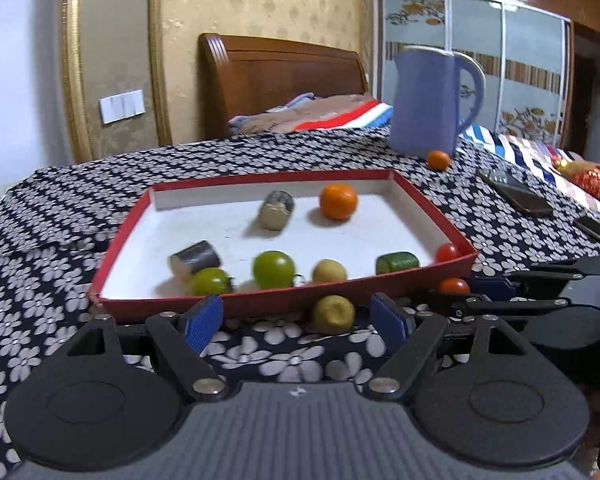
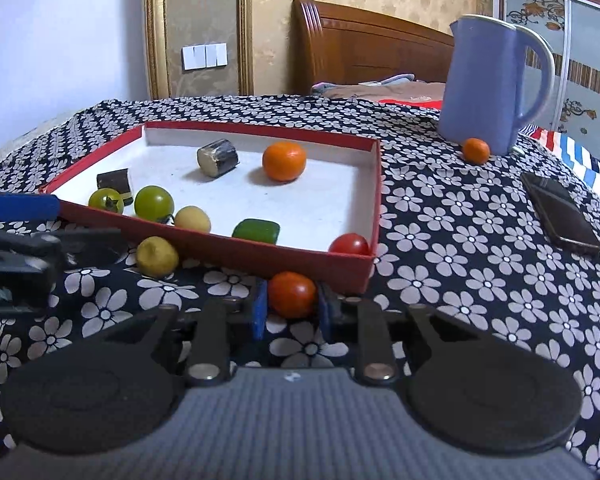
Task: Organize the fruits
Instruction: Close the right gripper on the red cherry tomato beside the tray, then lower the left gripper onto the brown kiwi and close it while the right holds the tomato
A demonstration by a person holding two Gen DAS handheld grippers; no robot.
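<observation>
A red tray point(image 1: 168, 302) point(image 2: 228, 246) with a white floor holds an orange point(image 1: 338, 201) point(image 2: 284, 161), two green fruits point(image 1: 273, 269) point(image 1: 209, 281), a yellow fruit point(image 1: 329, 271), a red tomato point(image 1: 447, 252) point(image 2: 349, 244), a green block point(image 2: 256, 230) and two grey cylinders. My left gripper point(image 1: 300, 322) is open, with a yellow fruit point(image 1: 333, 313) point(image 2: 157, 256) on the cloth between its fingers, in front of the tray. My right gripper point(image 2: 291, 307) is shut on a red tomato point(image 2: 291, 294) point(image 1: 454, 286) just in front of the tray's near wall.
A blue jug point(image 1: 430, 100) point(image 2: 488, 84) stands at the back right with a small orange point(image 1: 438, 160) point(image 2: 475, 150) at its foot. A dark phone point(image 2: 560, 212) point(image 1: 516, 194) lies on the floral cloth to the right. A bed headboard is behind.
</observation>
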